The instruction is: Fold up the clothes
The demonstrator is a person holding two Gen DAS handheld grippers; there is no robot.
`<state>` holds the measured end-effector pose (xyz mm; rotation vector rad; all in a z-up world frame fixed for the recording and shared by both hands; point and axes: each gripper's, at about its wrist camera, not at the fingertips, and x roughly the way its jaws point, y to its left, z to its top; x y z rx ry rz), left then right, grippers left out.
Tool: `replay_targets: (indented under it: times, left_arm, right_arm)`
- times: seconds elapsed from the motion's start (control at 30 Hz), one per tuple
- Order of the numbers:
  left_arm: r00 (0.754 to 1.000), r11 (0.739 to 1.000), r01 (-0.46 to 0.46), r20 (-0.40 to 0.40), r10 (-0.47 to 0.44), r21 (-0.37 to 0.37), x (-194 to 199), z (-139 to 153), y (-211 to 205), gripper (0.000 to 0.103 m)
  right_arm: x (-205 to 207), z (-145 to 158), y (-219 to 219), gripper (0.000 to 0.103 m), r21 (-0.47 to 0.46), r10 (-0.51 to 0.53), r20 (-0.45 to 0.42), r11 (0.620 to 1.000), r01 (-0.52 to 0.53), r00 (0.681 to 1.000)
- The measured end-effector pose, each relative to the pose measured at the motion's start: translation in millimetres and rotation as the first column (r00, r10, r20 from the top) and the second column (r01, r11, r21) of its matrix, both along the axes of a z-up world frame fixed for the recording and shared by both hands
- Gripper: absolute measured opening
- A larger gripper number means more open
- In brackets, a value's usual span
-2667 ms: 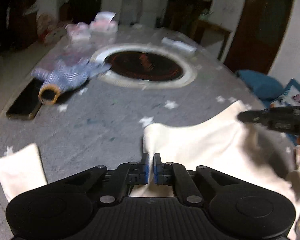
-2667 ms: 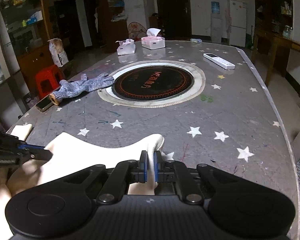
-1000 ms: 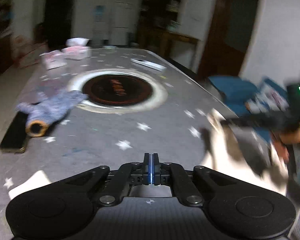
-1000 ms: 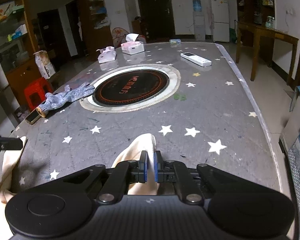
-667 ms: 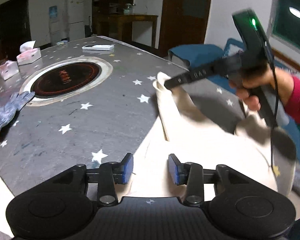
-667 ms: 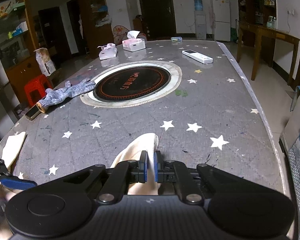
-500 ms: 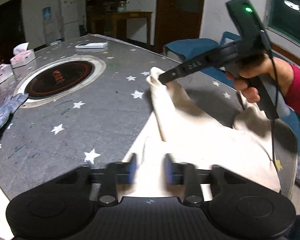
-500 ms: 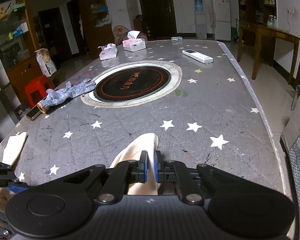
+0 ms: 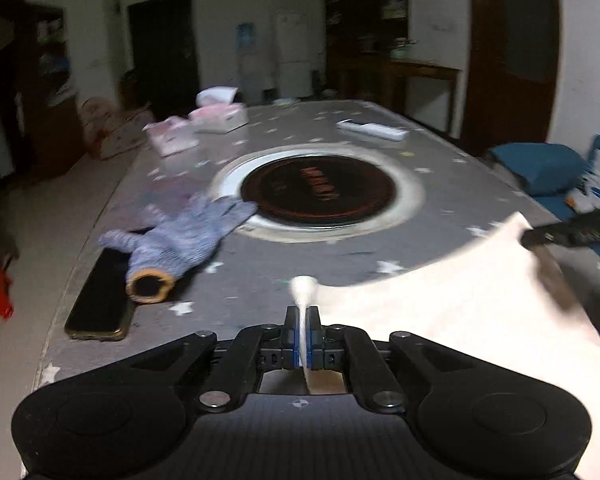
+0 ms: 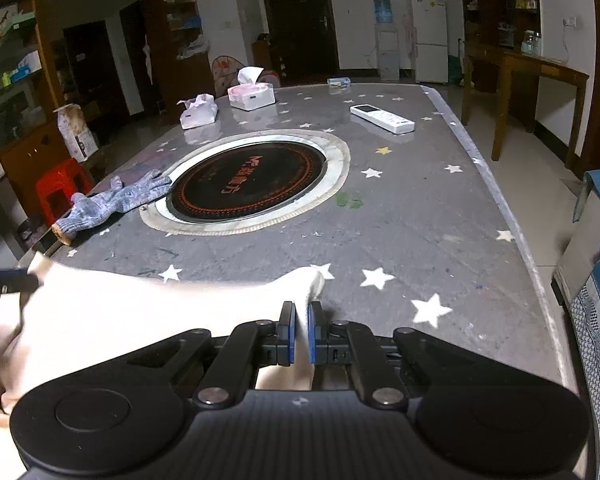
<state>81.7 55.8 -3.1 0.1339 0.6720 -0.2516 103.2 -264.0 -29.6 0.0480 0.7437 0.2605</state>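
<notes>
Left gripper (image 9: 302,330) now pinching cream garment (image 9: 452,304); its jaws were spread half a sec ago.
Right gripper (image 10: 300,334) still clamps the other corner; cloth on table (image 10: 420,216) nr edge, short of cooktop (image 10: 248,182); glove (image 9: 180,240), phone (image 9: 98,300) left of it.

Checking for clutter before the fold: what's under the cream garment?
Only the grey star-print table shows around the cream garment, which both hand-held grippers pinch and stretch. The tabletop beneath it is covered, so anything lying there cannot be seen.

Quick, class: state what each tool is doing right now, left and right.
Left tool: closed on an edge of the cream garment.
Right tool: closed on another part of that garment.
</notes>
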Motion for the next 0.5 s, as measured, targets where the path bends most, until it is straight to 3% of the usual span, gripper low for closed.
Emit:
replay_targets:
  times: [0.17,0.27,0.4,0.5]
  left_arm:
    - [0.998,0.997,-0.052,-0.023,0.054,0.054,29,-18,3,0.003]
    - [0.995,0.996,-0.074,-0.069,0.077,0.046,46,-29,7,0.004]
    - [0.991,0.994,-0.098,-0.085,0.102,0.049,49,-33,12,0.024]
    - [0.992,0.995,-0.097,-0.081,0.1,0.036,40,-26,16,0.033]
  right_arm:
    - [20,-8,16,0.004,-0.043,0.007,-0.007,0.999,-0.007,1.0]
    - [37,-15,21,0.004,-0.088,-0.013,-0.014,0.996,0.012,1.0]
    - [42,-17,20,0.004,-0.096,0.003,-0.027,0.995,-0.006,1.0]
    - [28,-7,21,0.006,-0.093,0.06,-0.022,0.994,-0.062,0.998]
